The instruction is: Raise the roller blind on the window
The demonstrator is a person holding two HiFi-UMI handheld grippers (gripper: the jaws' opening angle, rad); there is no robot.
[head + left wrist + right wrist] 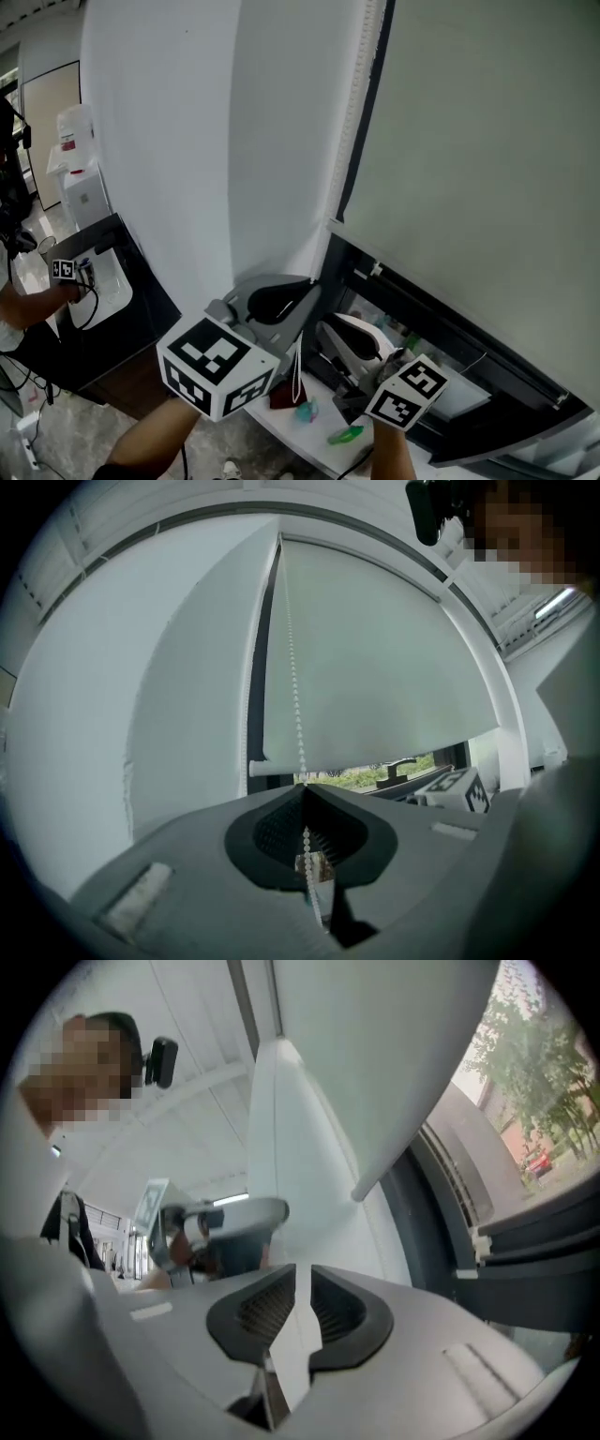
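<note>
The grey-green roller blind (487, 159) hangs low over the window, its bottom bar (272, 766) a short way above the sill. A white bead chain (292, 677) runs down the blind's left edge into my left gripper (305, 794), which is shut on it. In the head view the left gripper (289, 300) sits below the blind's left corner, with the chain's loop (298, 370) dangling under it. My right gripper (349, 339) is just right of it and lower. Its jaws (302, 1274) stand a narrow gap apart with nothing between them.
A white wall panel (187, 141) fills the left. The dark window frame (450, 328) and its handle (403, 764) lie below the blind. Small green (345, 434) and red (286, 394) items rest on the sill. A person (19, 300) works at a desk far left.
</note>
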